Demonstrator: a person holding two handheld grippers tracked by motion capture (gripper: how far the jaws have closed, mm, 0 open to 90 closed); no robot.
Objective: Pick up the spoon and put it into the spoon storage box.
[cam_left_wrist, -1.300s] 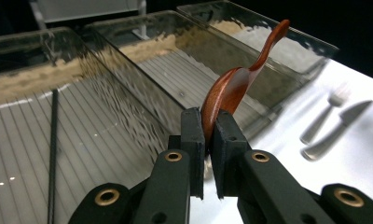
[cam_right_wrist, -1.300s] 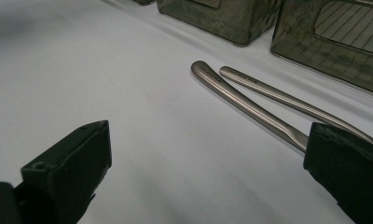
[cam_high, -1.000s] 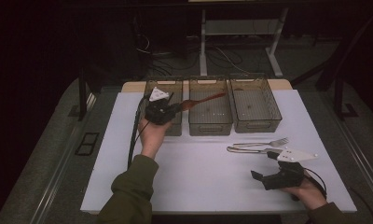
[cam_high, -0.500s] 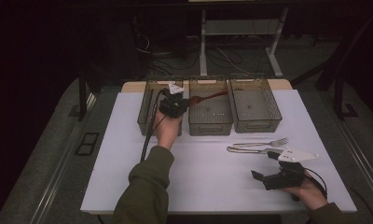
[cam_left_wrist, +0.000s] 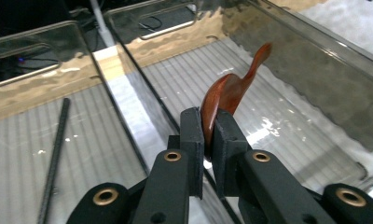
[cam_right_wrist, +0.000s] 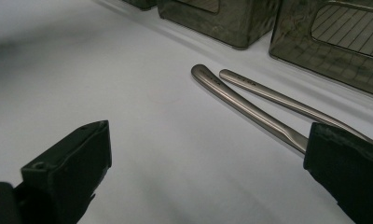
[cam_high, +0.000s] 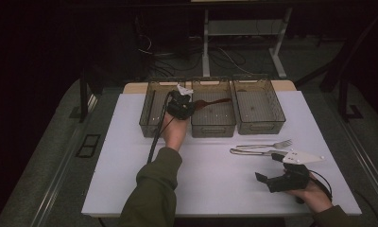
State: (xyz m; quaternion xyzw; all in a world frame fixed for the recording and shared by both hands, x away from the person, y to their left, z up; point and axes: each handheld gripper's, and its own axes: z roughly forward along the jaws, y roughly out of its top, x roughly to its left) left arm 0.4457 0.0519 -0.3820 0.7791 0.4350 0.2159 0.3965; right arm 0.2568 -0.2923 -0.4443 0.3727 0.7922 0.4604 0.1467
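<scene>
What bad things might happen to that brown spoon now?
The left hand-held gripper pinches the wooden spoon by the thin edge of its bowl, so the spoon might twist or slip out. It hangs right beside the wall between the left bin and the middle bin, so it might land on that wall or drop into the wrong bin.

My left gripper (cam_left_wrist: 208, 140) sits over the wall between the left bin (cam_high: 151, 111) and middle bin (cam_high: 213, 125); the spoon (cam_left_wrist: 229, 91) reaches ahead into the middle one. Ahead of my right gripper (cam_high: 272, 170), fork (cam_high: 265, 144) and metal handle (cam_right_wrist: 243, 105) lie side by side.
</scene>
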